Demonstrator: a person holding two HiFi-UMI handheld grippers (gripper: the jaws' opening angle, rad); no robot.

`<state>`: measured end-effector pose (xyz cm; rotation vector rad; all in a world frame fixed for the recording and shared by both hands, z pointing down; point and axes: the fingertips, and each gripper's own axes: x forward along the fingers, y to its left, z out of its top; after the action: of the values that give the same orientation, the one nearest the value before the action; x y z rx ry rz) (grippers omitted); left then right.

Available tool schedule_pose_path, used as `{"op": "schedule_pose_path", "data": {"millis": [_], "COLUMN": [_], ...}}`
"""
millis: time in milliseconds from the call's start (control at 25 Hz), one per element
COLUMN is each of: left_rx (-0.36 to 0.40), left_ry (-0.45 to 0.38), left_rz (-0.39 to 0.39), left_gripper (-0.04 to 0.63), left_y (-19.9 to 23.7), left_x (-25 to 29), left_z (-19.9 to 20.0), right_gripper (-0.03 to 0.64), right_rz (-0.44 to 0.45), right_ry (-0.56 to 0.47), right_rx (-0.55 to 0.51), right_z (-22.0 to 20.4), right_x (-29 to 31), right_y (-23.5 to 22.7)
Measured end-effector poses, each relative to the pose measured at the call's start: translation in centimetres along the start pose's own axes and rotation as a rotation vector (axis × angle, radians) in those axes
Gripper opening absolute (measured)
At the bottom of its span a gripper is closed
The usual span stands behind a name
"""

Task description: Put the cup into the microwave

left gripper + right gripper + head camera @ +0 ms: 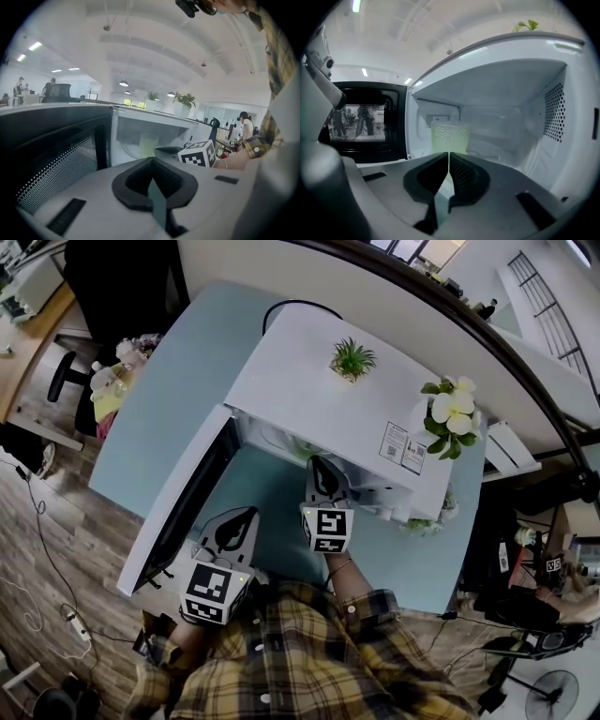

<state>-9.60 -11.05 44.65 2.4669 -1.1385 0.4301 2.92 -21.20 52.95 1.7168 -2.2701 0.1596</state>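
Both left gripper [152,164] and right gripper [449,155] pinched closed, empty; pale-green bumpy cup [450,137] just ahead of my right, inside white microwave [569,89]. I'd back straight out.

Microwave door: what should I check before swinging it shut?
1. Cup inside the microwave, upright: ok.
2. Right tool shut, off the cup: ok.
3. Right tool out of the opening: not ok, its tips sit at the mouth.
4. Door wide open: ok.
5. Left tool shut, on the door's inner side, likely in its swing: not ok.
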Motion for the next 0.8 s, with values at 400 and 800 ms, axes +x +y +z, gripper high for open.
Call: {"op": "schedule_pose_path", "data": {"millis": [400, 800], "left_rx": [0.005, 0.014], "left_ry": [-0.008, -0.013], "left_rz": [0.004, -0.002], "left_gripper": [-0.009, -0.009], "left_y": [0.1, 0.2], "left_x": [-0.1, 0.2], "left_z": [0.4, 0.9], "right_gripper": [0.005, 0.005], "right_rz": [0.002, 0.044], "right_ry": [-0.006, -0.030], "right_rx": [0.004, 0.055], "right_z": [0.4, 2.2], "right_x": [-0.5, -3.6], "right_y": [-0.2, -0.2]}}
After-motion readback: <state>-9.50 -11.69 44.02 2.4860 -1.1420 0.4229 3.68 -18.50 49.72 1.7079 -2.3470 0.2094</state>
